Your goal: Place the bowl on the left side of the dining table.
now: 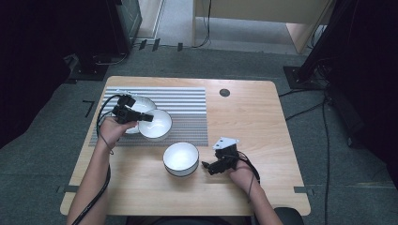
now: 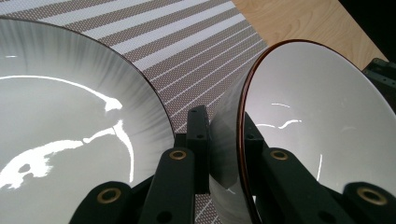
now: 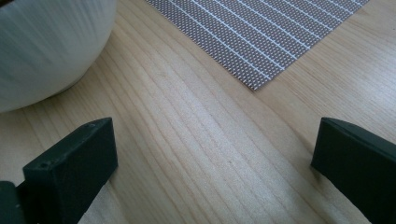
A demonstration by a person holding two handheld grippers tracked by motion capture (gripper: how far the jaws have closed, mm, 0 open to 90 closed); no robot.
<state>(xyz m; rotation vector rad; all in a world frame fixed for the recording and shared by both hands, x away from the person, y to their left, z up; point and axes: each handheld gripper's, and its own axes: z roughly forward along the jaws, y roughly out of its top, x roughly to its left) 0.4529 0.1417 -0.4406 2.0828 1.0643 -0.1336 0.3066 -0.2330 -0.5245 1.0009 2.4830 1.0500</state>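
Bowl (image 2: 308, 121) rim sits clamped in the left gripper (image 1: 139, 117), tilted above the mat (image 1: 187, 105). Right gripper (image 1: 210, 165) is wide open, empty, second bowl (image 1: 180, 158) just left of it.

3 white bowls (image 1: 181, 158), brown-rimmed; grey-and-white striped mat (image 1: 187, 110); pale wood table (image 1: 253, 122).

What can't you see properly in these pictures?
- Back bowl, high view: its left part is hidden by the left gripper and hand.
- Held bowl, left gripper view: its right side runs off the edge; the fingers cover the rim where they clamp.
- Front bowl, right gripper view: cut off by the top and left edges, so its inside is unseen.
- Dark round spot on the table, high view: too small to tell what it is.
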